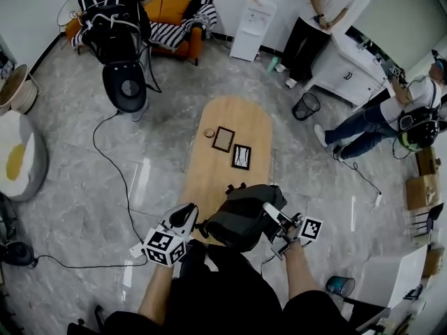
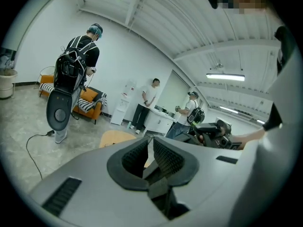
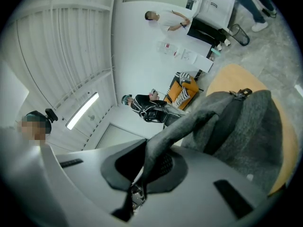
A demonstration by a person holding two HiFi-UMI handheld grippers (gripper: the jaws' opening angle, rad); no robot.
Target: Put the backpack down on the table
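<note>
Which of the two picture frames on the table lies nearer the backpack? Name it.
The frame with the pale picture, on the right in the head view, just ahead of the backpack. The brown-filled frame lies farther up the table.
</note>
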